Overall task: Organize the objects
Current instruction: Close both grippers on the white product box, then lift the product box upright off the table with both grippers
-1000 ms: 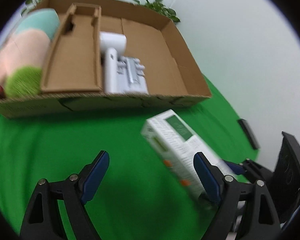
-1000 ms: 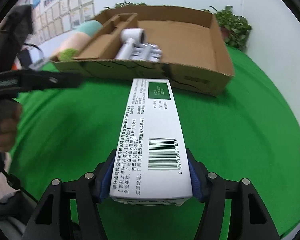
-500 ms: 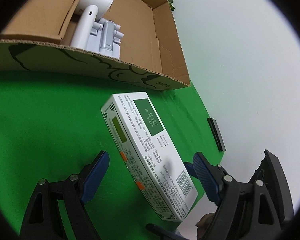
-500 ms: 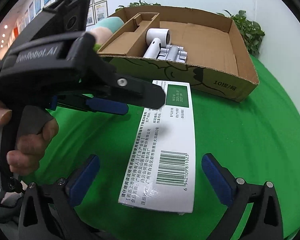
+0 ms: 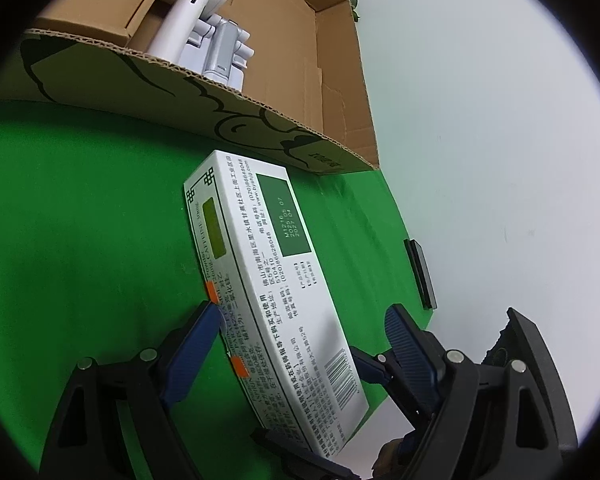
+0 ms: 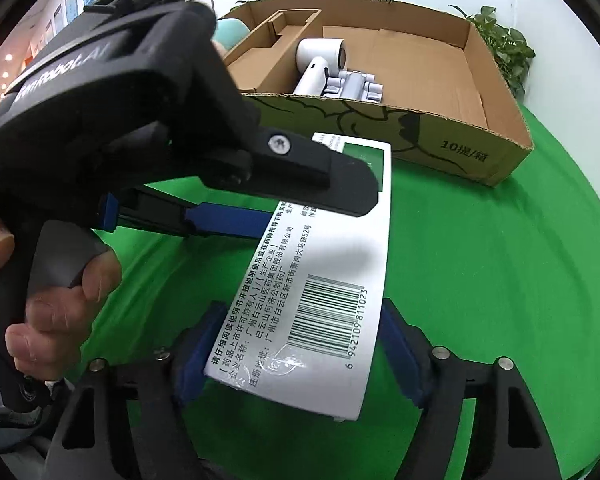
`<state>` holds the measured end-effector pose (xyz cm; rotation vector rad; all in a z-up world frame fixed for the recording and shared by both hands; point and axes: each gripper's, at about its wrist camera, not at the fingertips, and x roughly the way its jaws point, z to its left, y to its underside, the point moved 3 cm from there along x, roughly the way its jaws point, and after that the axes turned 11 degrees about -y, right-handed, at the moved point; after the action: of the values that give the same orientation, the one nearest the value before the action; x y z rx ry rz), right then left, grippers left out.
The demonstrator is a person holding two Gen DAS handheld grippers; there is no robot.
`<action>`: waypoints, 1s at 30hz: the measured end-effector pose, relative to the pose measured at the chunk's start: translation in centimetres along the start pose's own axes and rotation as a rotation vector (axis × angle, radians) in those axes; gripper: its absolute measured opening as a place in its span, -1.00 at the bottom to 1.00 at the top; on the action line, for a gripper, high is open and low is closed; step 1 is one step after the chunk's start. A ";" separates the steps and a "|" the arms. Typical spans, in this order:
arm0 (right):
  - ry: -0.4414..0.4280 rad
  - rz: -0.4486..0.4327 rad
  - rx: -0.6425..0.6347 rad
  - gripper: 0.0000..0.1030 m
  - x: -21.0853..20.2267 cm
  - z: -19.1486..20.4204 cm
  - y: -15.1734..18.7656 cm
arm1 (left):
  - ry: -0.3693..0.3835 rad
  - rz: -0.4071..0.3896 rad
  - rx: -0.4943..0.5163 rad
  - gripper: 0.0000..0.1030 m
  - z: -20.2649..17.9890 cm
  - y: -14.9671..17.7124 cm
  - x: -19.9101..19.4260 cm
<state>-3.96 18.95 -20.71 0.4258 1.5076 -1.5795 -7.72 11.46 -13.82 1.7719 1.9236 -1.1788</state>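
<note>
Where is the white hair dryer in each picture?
Left wrist view: the white hair dryer is at the top left, inside the cardboard box.
Right wrist view: the hair dryer is at the top middle, in the same box.
Shared landmark: the white medicine box lying in front on the green cloth.
</note>
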 end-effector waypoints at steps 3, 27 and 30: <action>-0.038 -0.011 0.028 0.41 -0.1 -0.3 0.0 | -0.005 -0.007 -0.013 0.58 0.1 0.1 -0.1; -0.129 -0.115 0.097 0.37 -3.2 -0.8 0.3 | -0.005 0.033 -0.105 0.19 -1.1 1.7 1.0; -0.166 -0.105 0.106 0.36 -3.1 -0.7 0.4 | 0.017 0.050 -0.134 0.19 -0.9 1.8 1.5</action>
<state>-2.21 20.71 -18.76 0.2712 1.3429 -1.7378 -6.06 12.99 -14.90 1.7545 1.9079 -0.9966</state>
